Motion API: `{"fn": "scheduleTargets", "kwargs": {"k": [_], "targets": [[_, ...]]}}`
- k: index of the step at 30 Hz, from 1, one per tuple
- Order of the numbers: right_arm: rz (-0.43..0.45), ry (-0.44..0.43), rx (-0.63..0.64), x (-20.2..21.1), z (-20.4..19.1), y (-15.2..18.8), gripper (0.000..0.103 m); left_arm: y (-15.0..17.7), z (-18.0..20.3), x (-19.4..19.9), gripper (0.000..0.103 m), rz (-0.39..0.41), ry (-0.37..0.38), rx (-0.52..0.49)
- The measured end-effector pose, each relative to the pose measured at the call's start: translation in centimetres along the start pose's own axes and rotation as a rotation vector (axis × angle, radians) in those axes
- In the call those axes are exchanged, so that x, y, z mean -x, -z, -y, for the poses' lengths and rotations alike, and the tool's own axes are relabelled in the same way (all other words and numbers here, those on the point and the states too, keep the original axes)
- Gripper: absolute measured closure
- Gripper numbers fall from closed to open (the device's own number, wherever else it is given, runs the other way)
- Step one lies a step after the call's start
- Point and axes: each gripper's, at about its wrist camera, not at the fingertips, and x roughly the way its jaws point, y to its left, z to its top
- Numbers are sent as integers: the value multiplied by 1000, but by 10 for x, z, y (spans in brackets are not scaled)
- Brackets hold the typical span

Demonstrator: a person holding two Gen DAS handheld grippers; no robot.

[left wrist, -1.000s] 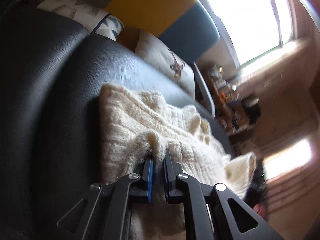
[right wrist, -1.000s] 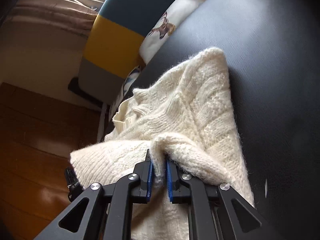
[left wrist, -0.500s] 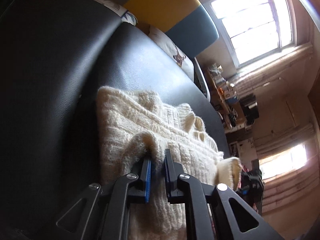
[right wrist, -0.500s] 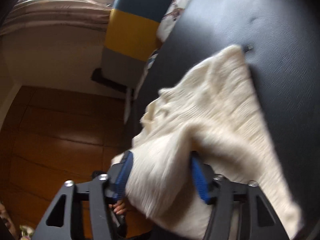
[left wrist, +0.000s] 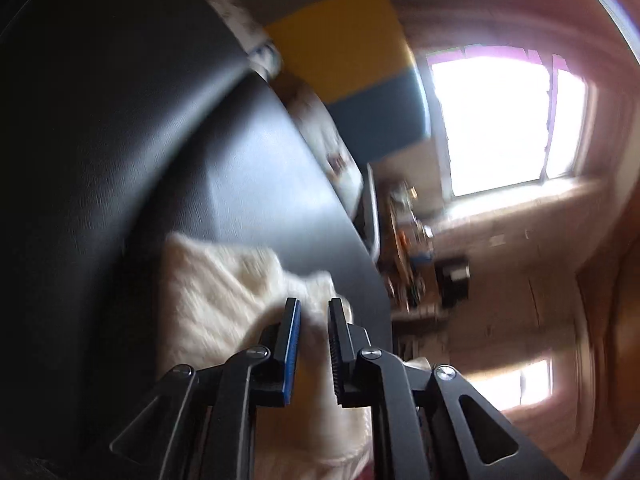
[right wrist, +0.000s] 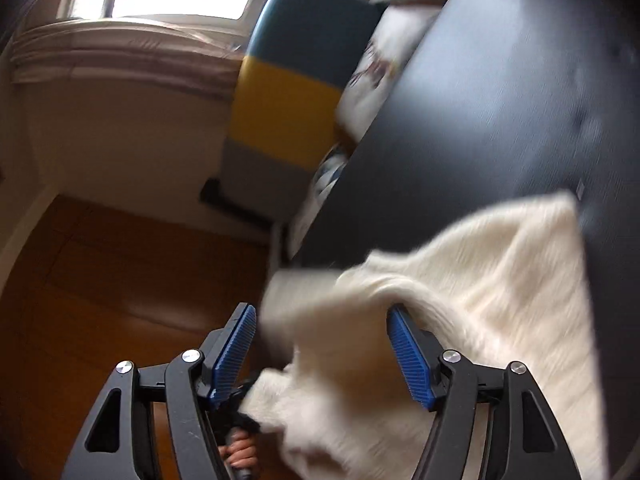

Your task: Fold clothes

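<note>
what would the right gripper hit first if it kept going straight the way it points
Most likely the cream knit sweater: the right gripper is open with the fabric bunched between and just ahead of its fingers. Behind that lies the black sofa seat, though blur leaves depth unclear.

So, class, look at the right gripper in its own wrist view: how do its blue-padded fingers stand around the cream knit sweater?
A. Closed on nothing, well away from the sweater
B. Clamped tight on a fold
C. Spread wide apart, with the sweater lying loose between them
C: the right gripper shows its blue pads far apart, with the cream knit sweater lying loose between them.
</note>
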Motion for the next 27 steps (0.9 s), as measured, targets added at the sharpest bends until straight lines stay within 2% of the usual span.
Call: {"fn": "scheduleTargets", "kwargs": {"k": [1,2,4,9,14,17,19,20,23,27], "targets": [[1,20,35,5,-6,-1,32,-5,1,3,91,14,-9,-2],[-4,53,101,11,-15,-1,32,-8,2,9,86,27,-24,-21],[-14,136,242,27,-32,2,31,-13,5,22,84,53,-56,-71],[-64,402,549,30,-55,6,28,3,15,12,84,-16,-208,-292],[-223,526,687,-19,-45,2,30,20,26,-1,83,-93,-364,-517],[-313,625,778,-62,-34,8,40,23,25,2,80,-119,-344,-548],[-338,683,801,-70,-24,14,63,26,28,-1,77,-131,-336,-589],[-344,709,811,-71,-19,17,88,28,30,-3,77,-135,-341,-616],[-335,750,832,-70,-14,24,91,34,32,-9,75,-161,-350,-695],[-322,799,880,-68,-13,35,91,38,29,-22,71,-221,-336,-713]]}}
